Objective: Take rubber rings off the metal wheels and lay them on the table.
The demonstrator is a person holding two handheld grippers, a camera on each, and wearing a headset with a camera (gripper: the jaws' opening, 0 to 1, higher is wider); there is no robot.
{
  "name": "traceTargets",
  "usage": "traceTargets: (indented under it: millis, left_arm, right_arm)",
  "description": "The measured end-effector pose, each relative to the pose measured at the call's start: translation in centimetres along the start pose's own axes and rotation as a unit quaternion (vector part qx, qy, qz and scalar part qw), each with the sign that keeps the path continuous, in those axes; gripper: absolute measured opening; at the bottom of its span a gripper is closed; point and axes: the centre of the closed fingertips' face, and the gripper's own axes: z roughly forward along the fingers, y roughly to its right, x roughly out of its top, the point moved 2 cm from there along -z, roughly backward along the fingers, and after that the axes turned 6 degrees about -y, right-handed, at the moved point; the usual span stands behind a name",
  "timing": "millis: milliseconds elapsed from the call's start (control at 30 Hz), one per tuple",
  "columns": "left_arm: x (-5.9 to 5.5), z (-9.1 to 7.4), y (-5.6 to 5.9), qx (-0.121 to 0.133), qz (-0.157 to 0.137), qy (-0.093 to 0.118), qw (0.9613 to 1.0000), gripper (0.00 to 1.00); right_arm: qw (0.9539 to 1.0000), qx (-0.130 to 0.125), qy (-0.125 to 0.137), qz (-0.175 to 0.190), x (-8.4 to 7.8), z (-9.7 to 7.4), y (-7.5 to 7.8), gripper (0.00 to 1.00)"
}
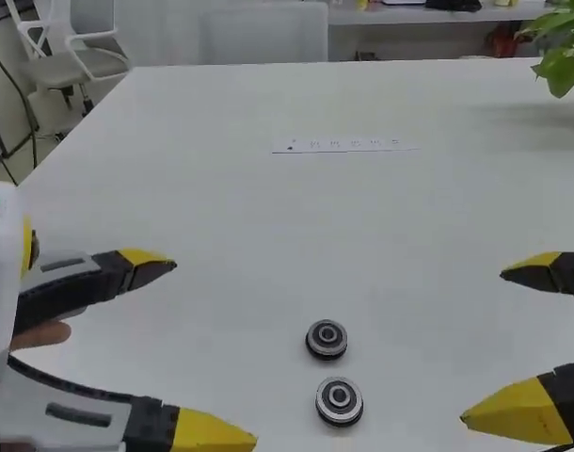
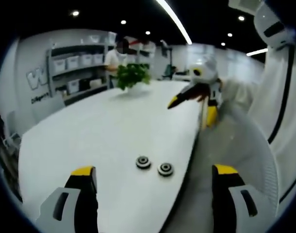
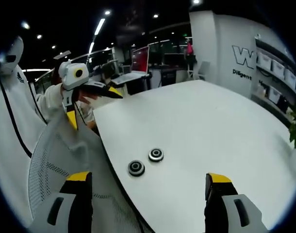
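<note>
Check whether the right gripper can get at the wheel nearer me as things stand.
Probably yes: the right gripper is open, with bare table between it and the nearer wheel; the other wheel sits apart, farther back.

Bright, even overhead light washes the white desk (image 1: 268, 217), leaving only faint shadows. The head view is soft, slightly blurred. Both gripper views bow strongly at their edges, with ceiling strips (image 2: 173, 19) glaring.

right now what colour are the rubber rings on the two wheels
Black rings around silver wheels; clearest in the head view.
</note>
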Motion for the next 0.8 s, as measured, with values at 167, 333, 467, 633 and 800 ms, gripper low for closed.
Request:
traceTargets:
  millis: [167,333,467,633,800]
  left_arm:
    - [1.9,-0.2,-0.5,0.000,0.027,0.009,0.9996,1.00]
    - [3.8,-0.3,-1.4,0.004,0.038,0.024,0.9990,1.00]
    - [5.5,-0.1,-1.8,0.005,0.067,0.035,0.9971,0.98]
    - [7.0,0.7,-2.4,0.008,0.084,0.058,0.9947,0.95]
    - [7.1,2.2,-2.2,-0.003,0.086,0.074,0.9935,0.93]
  right_arm:
    - [0.9995,0.008,0.020,-0.024,1.7,-0.1,-0.3,0.96]
    - [0.9986,0.011,0.029,-0.043,3.3,0.5,0.1,0.92]
    - [0.9956,0.011,0.048,-0.080,5.2,1.1,0.6,0.87]
    - [0.9913,0.020,0.075,-0.106,7.3,1.9,0.2,0.79]
    - [0.9883,0.031,0.091,-0.118,8.2,3.3,0.1,0.75]
